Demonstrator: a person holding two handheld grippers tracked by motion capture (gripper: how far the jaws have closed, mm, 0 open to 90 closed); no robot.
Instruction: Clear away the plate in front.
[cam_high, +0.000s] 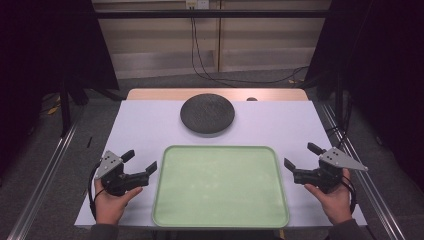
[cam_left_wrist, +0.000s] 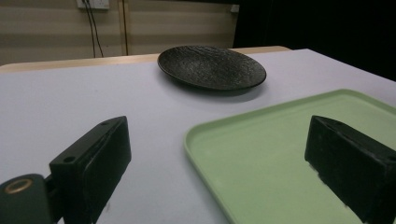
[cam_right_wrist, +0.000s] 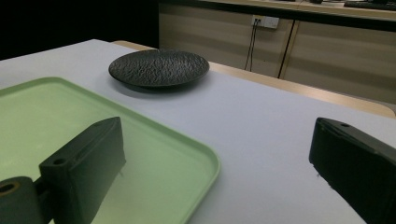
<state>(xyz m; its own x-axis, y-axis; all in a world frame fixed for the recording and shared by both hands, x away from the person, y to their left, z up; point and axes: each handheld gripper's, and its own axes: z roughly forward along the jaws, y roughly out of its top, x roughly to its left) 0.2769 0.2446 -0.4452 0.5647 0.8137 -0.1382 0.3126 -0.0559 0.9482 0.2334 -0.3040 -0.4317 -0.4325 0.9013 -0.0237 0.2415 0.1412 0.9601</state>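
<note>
A pale green tray lies flat at the near middle of the white table, with nothing on it. Beyond it sits a dark textured plate, also seen from the grippers as the plate and the plate. My left gripper hovers just left of the tray's left rim, jaws wide apart with nothing between them. My right gripper is held just right of the tray's right rim, also open with nothing held.
The white tabletop has a wooden strip along its far edge. A small dark object lies at that far edge. Cables hang down the back wall. Metal rails run along the floor on both sides.
</note>
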